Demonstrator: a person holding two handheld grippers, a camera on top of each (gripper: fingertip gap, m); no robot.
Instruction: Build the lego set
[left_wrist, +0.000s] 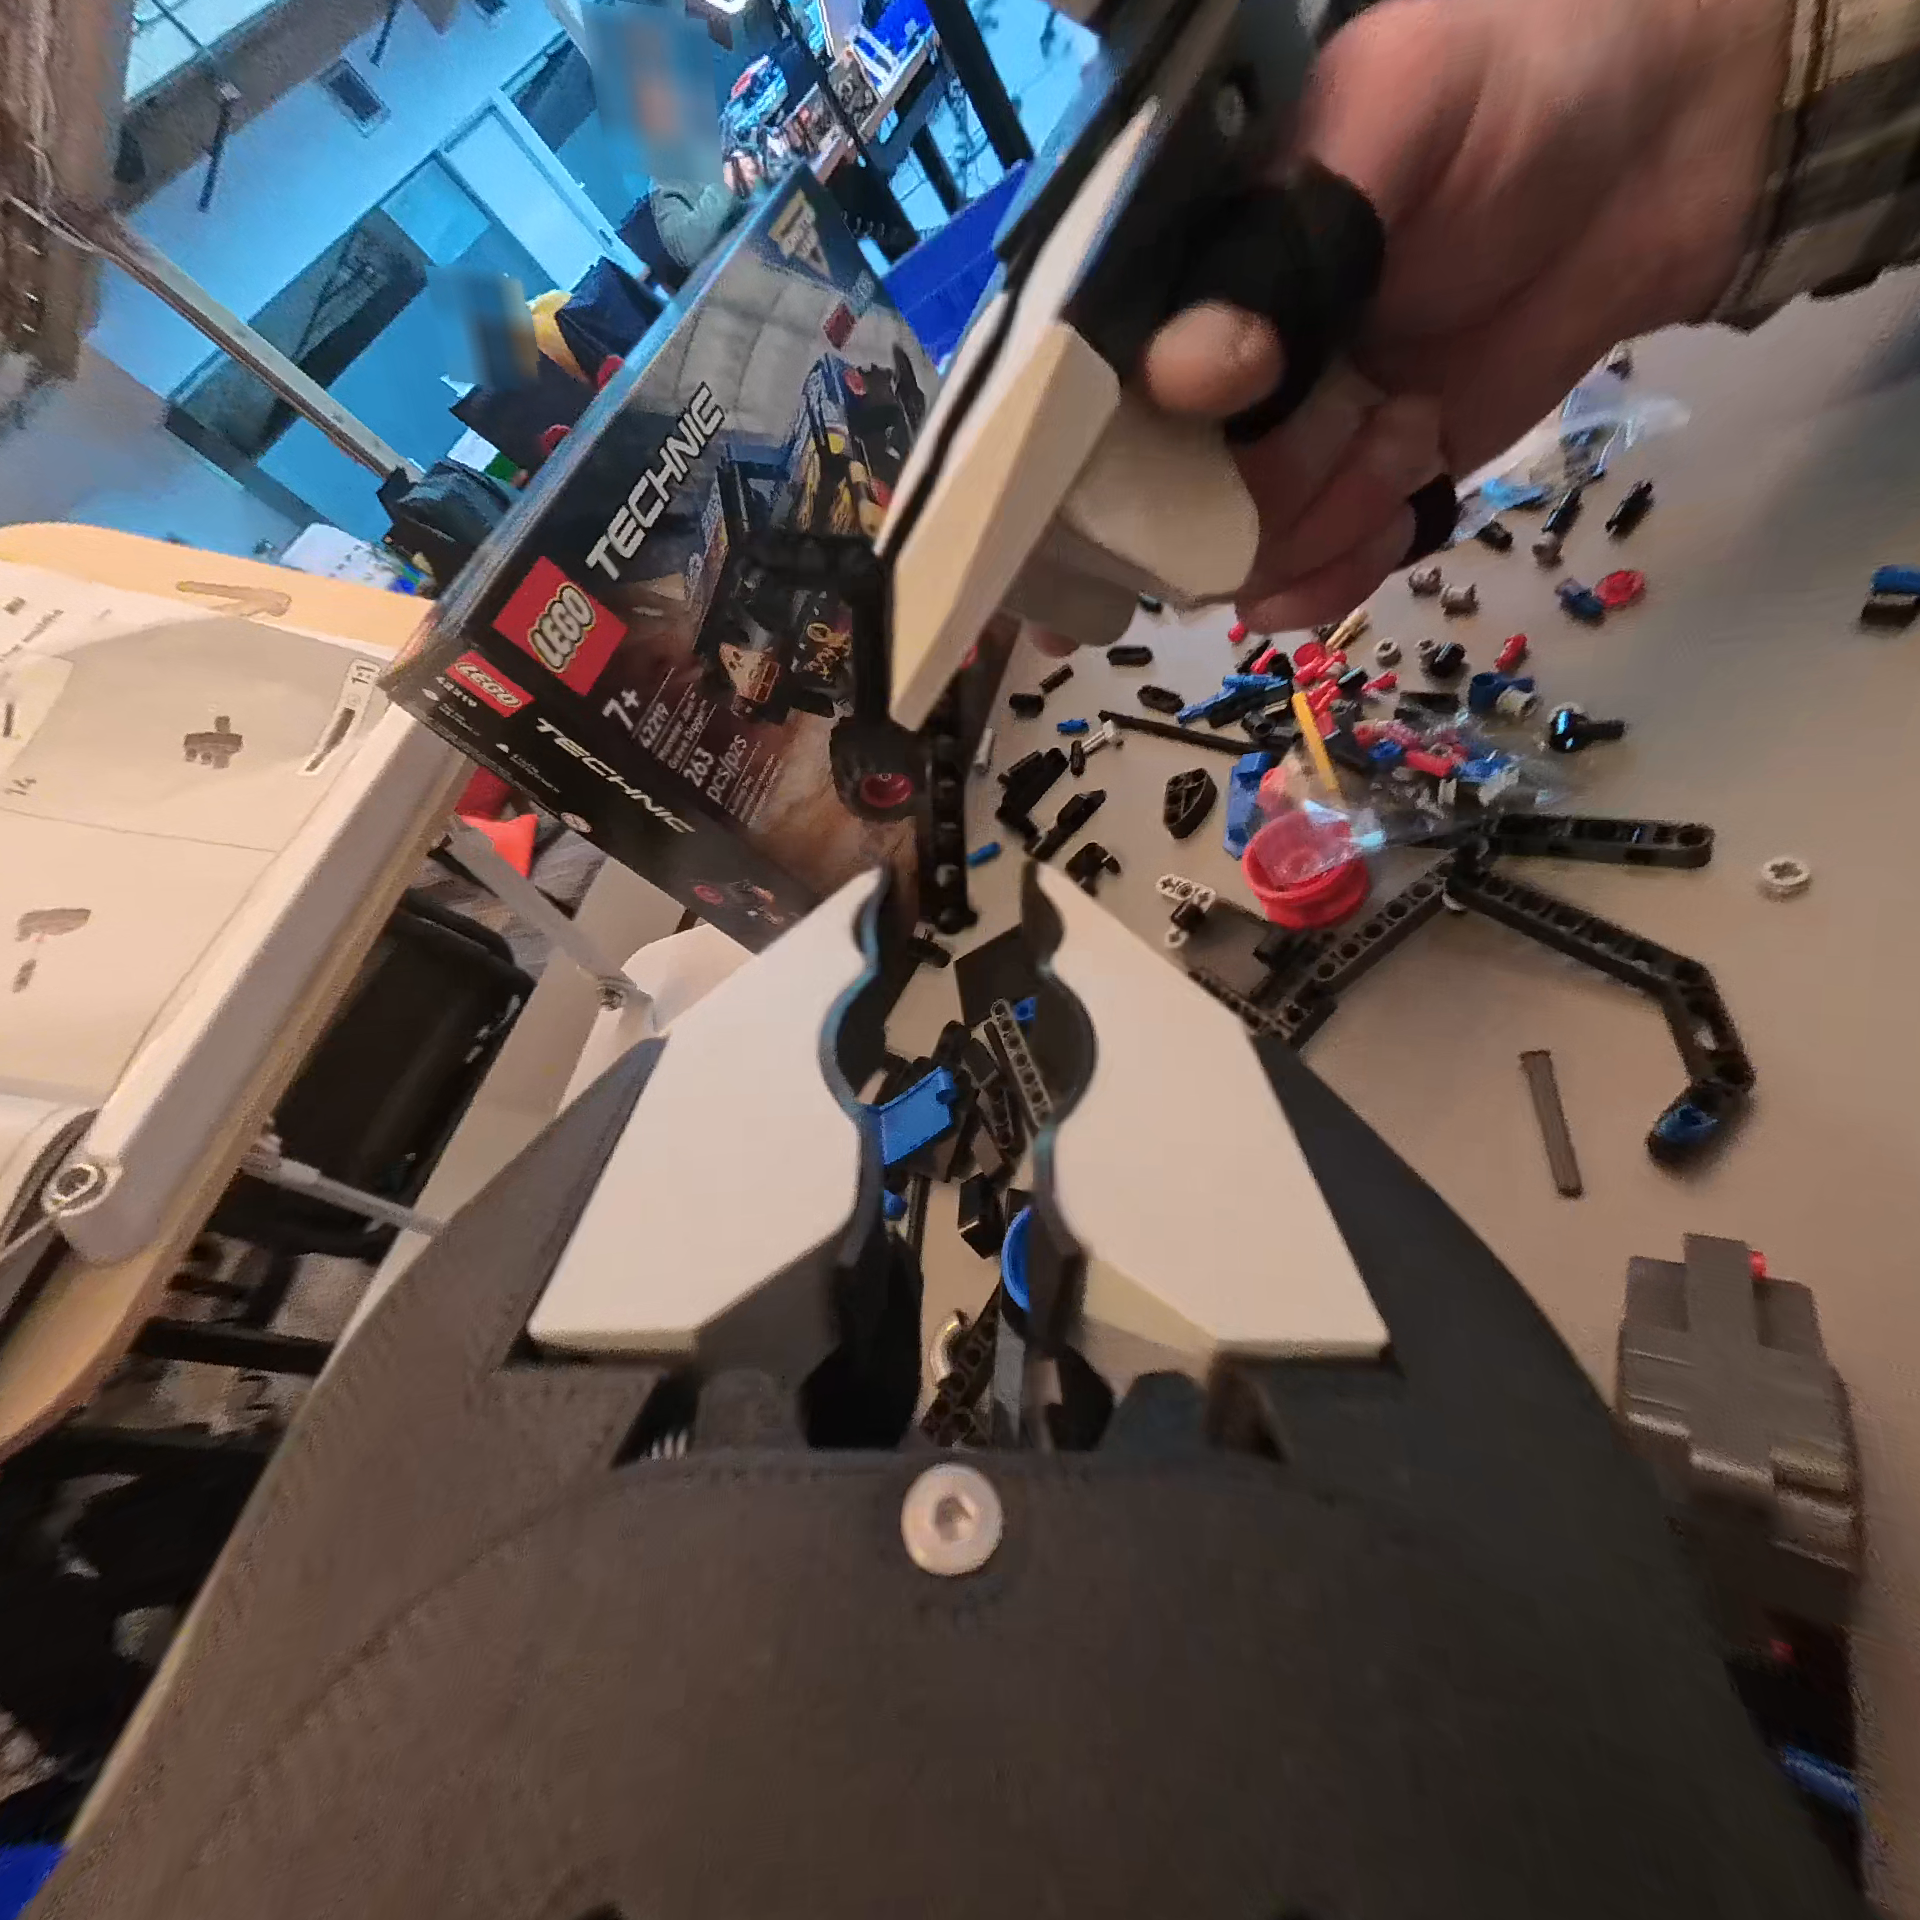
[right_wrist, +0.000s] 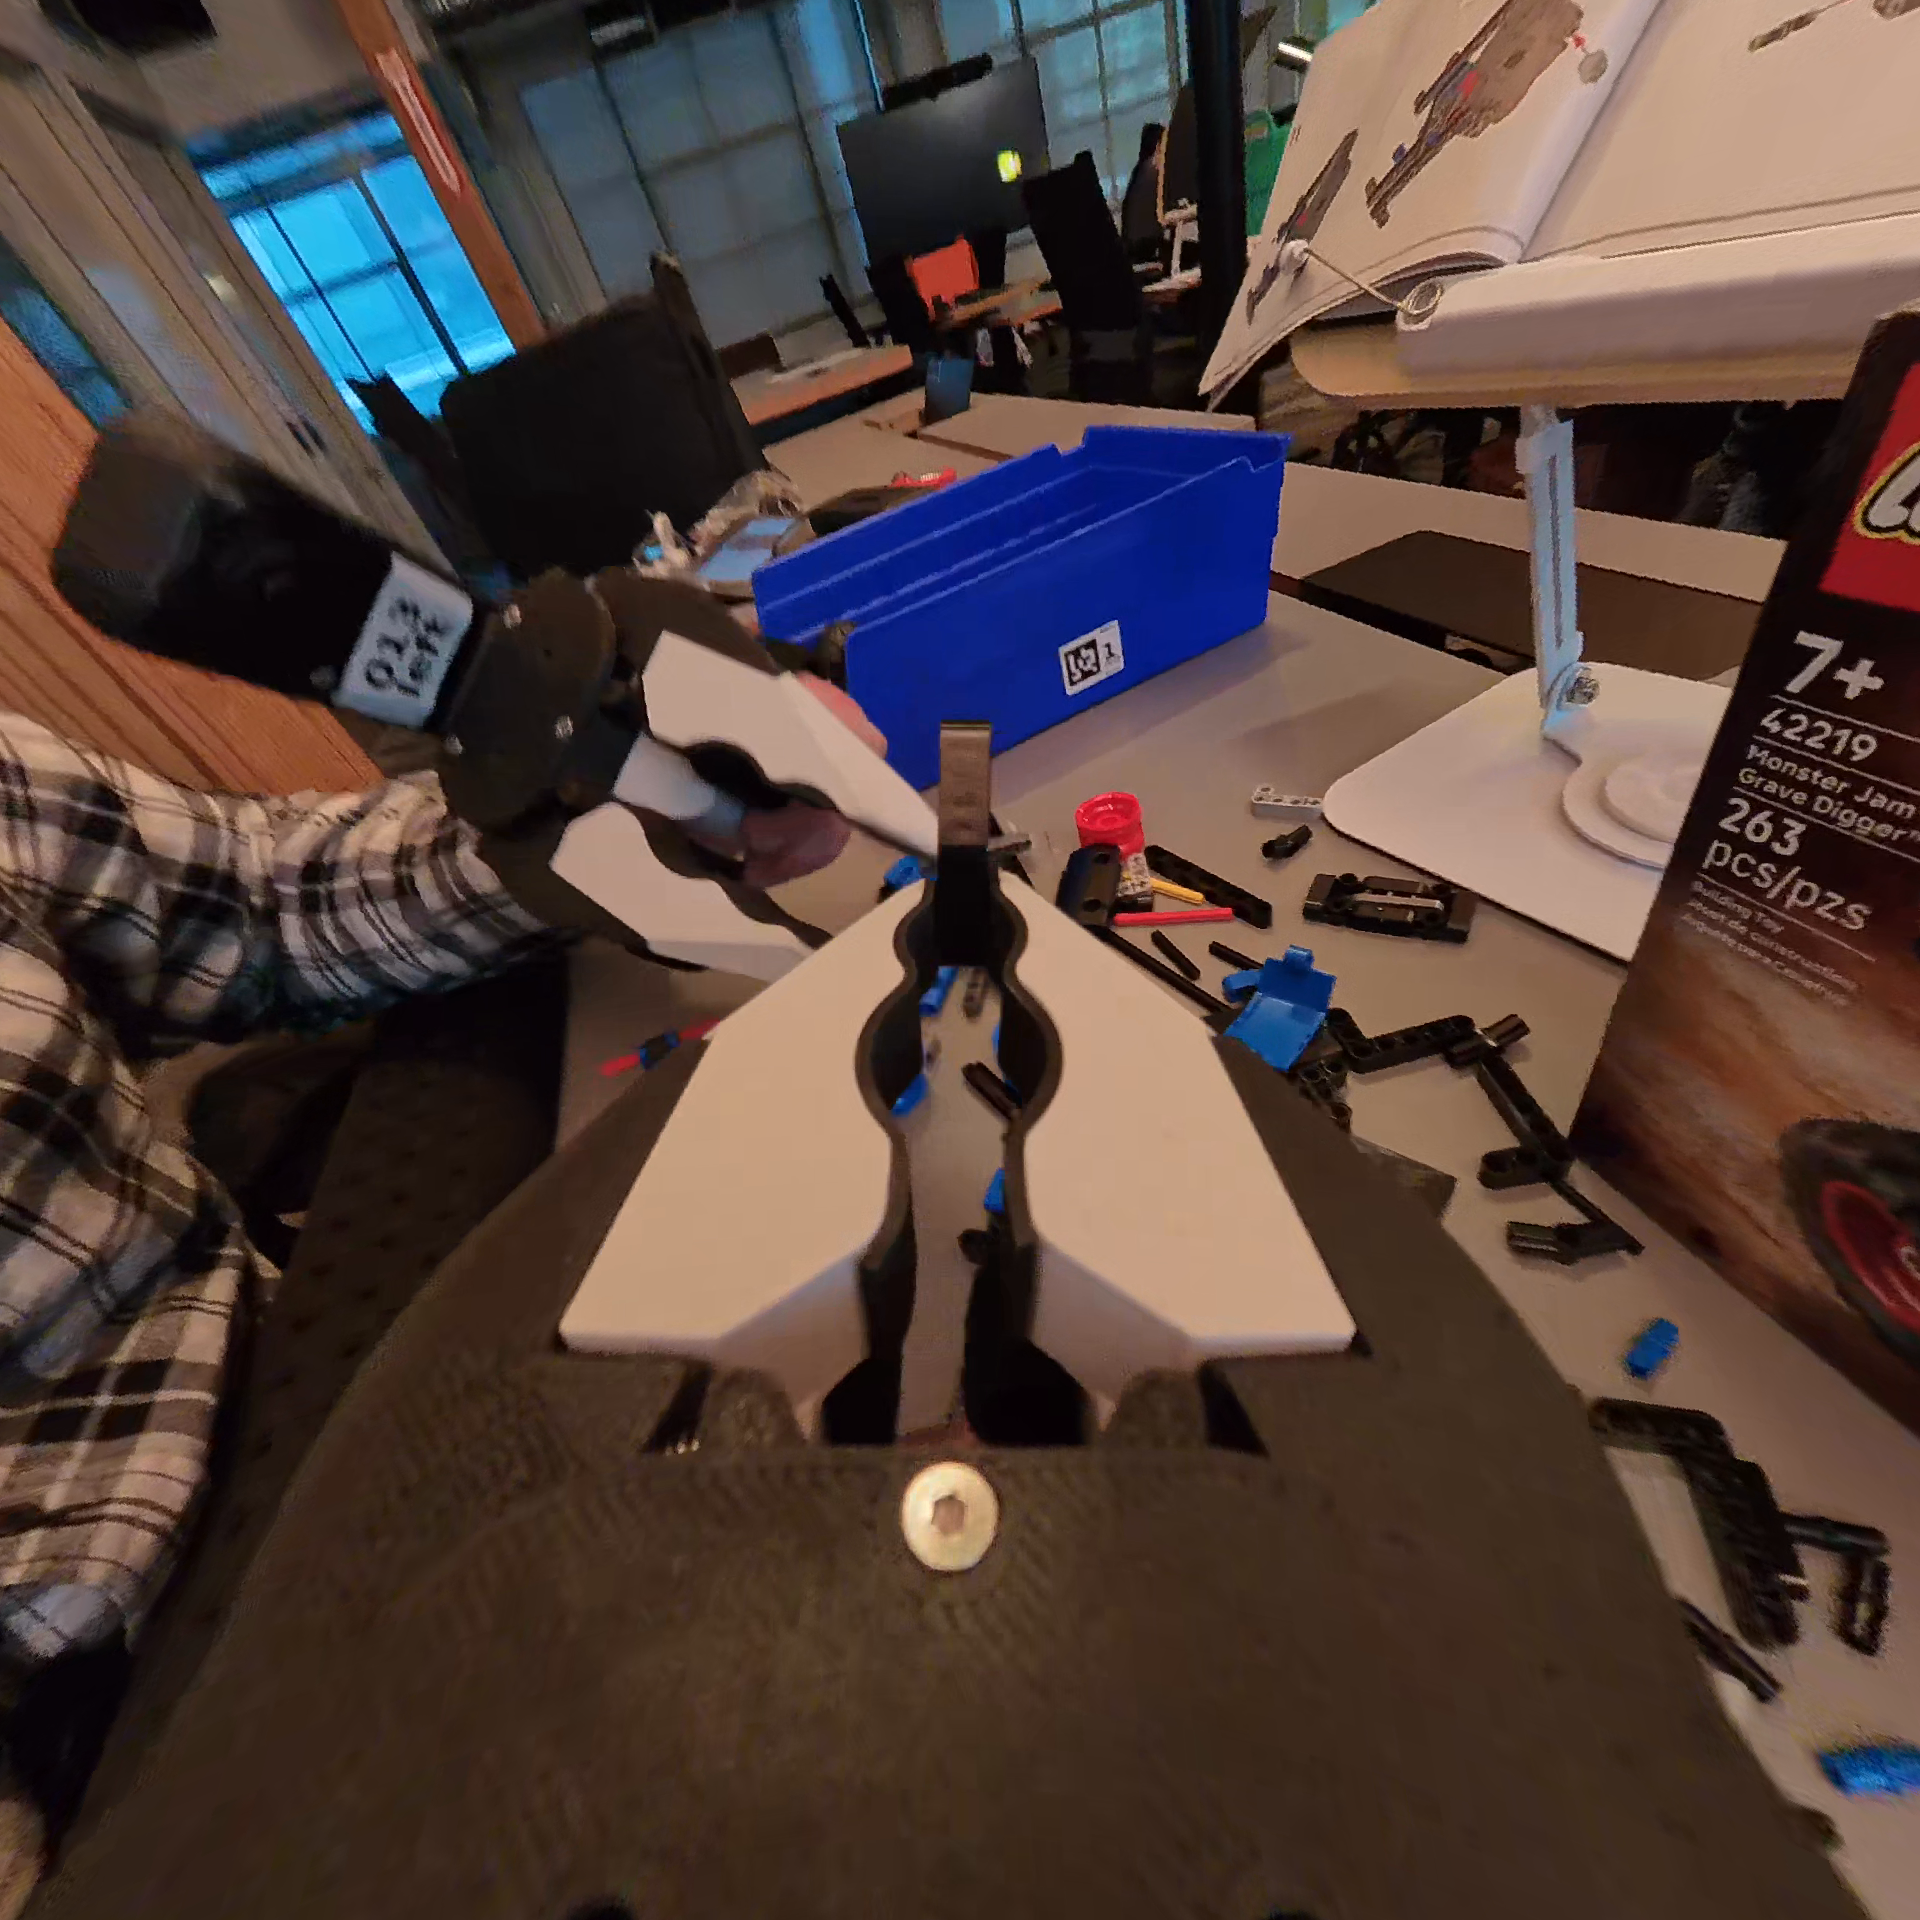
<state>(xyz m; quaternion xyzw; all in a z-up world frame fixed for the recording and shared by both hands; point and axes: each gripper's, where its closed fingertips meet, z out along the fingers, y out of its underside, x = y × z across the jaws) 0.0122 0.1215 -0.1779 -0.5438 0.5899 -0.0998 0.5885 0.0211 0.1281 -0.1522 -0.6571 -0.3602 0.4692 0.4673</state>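
Observation:
My right gripper (right_wrist: 963, 899) is shut on a long black beam (right_wrist: 964, 790) that sticks out past its fingertips. In the left wrist view the right gripper (left_wrist: 920, 707) comes down from the top in a person's hand, with the beam (left_wrist: 943, 821) hanging below it. My left gripper (left_wrist: 961, 883) is open, its fingertips on either side of the beam's lower end, apparently without touching it. The left gripper (right_wrist: 873, 894) also shows at the left of the right wrist view, close beside the beam. A black frame assembly (left_wrist: 1455, 935) lies on the table.
The set's box (left_wrist: 707, 623) stands by the table edge and shows at the right of the right wrist view (right_wrist: 1787, 831). An instruction booklet (right_wrist: 1558, 156) rests on a white stand. A blue bin (right_wrist: 1018, 603) stands behind. Loose pieces (left_wrist: 1351, 727), a red hub (right_wrist: 1110, 821) and a blue panel (right_wrist: 1278, 1008) litter the table. The tips of both grippers are at nearly the same place. The red hub (right_wrist: 1110, 821) sits 20 centimeters or so from the ends of my left fingers.

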